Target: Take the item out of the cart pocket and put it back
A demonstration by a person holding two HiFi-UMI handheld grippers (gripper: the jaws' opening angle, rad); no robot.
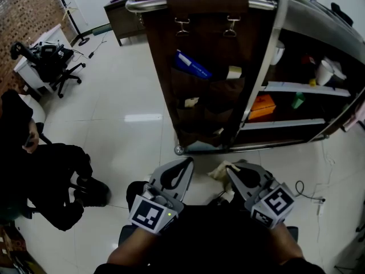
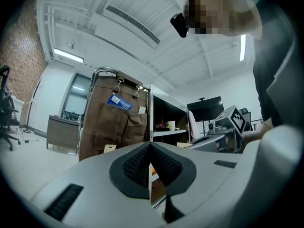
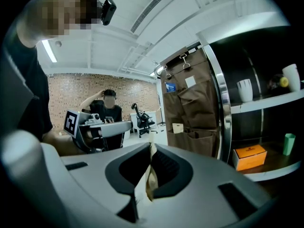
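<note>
In the head view, a cart (image 1: 296,16) is seen standing on a pale tiled floor (image 1: 131,96). A brown pocket hanger (image 1: 208,96) is clipped under the cart's chrome handle (image 1: 148,5). A blue packet (image 1: 193,65) and a pale packet (image 1: 234,72) are tucked into its upper pockets. The left hand-held gripper (image 1: 183,165) and the right hand-held gripper (image 1: 232,169) are held low in front of the cart, side by side and apart from the pockets. A tan paper pouch (image 1: 218,171) is seen sticking out at the tip of the right one, so it is outside the pockets. A seated person (image 1: 40,176) in black is seen at the left edge. In the left gripper view, the jaws are seen pressed together with nothing between them, and the pocket hanger and the cart's shelves are seen beyond them. In the right gripper view, the jaws are drawn narrow onto the paper pouch, which is pinched edge-on between the pads and rises just above them. Beyond it, an orange box (image 3: 250,156) is seen on a lower shelf of the cart and a white cup (image 3: 244,90) on the shelf above.
</note>
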